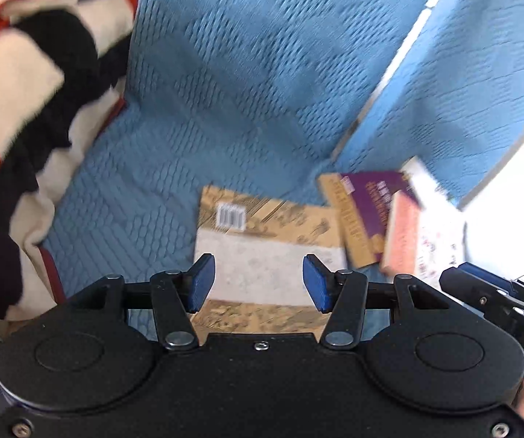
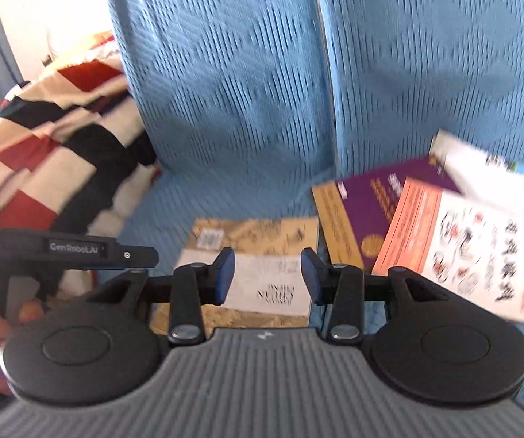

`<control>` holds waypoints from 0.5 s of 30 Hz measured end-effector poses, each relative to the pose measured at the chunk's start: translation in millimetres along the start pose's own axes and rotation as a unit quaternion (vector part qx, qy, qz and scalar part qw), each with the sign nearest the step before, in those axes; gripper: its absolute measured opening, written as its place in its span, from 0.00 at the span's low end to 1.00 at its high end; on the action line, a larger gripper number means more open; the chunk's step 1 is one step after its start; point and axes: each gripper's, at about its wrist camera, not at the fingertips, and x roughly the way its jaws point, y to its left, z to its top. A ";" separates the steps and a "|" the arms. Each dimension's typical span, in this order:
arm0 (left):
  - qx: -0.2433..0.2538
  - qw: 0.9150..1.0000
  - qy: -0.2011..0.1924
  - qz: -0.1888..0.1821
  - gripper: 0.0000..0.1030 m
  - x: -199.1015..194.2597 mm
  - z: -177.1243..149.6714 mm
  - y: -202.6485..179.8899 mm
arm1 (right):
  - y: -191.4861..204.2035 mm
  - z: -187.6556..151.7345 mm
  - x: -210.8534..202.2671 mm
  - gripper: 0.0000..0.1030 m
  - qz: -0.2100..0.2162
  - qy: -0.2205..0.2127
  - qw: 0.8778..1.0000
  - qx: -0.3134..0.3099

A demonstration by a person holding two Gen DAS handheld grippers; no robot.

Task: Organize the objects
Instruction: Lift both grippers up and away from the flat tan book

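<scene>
Left claw [image 1: 258, 281]: jaws are held partly apart with nothing between the blue pads; a tan book is seen through the gap, lying well below.
Right claw [image 2: 267, 279]: jaws are likewise set partly apart and empty; no pad is pressed on anything.
Tan book [image 2: 258, 270]: lies flat on the sofa seat, back cover up, with a barcode near one corner and a pale band across a printed tan cover; thin, rectangular, matte paper.
Purple book [image 2: 371, 204]: lies just to the right of the tan book, purple cover with a tan spine strip, partly covered by the next book.
Orange-and-white book [image 2: 462, 248]: rests slanted on top of the purple book, glossy-looking, with small printed figures; a further white book [image 2: 481, 168] is tucked behind it against the backrest.
Sofa cover [image 1: 262, 91]: blue quilted fabric with a stitched diamond pattern, soft, likely to give under a pressed book.
Blanket [image 1: 24, 84]: striped black, cream and red knit, bunched at the left end of the seat.
Step in hand: judged as a pause between picks, both claws being held above the loose books.
Next move: a descent to one thin cover edge is called for; a flat book on soft fabric is judged hard to pinch.
</scene>
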 end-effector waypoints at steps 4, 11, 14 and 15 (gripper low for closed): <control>0.008 0.999 -0.029 -0.016 0.50 -36.8 5.4 -16.8 | 9.1 11.0 -35.7 0.43 0.005 -0.021 1.000 -0.012; -0.018 0.998 -0.049 -0.043 0.50 -84.0 2.0 -25.4 | 19.5 16.7 -89.7 0.43 -0.002 -0.049 0.999 0.001; -0.019 0.998 -0.049 -0.045 0.50 -98.3 -0.9 -28.9 | 18.1 15.3 -106.4 0.43 -0.009 -0.050 0.999 0.019; -0.016 0.998 -0.048 -0.048 0.50 -103.3 -1.9 -30.8 | 17.3 15.1 -110.7 0.43 -0.011 -0.048 0.999 0.023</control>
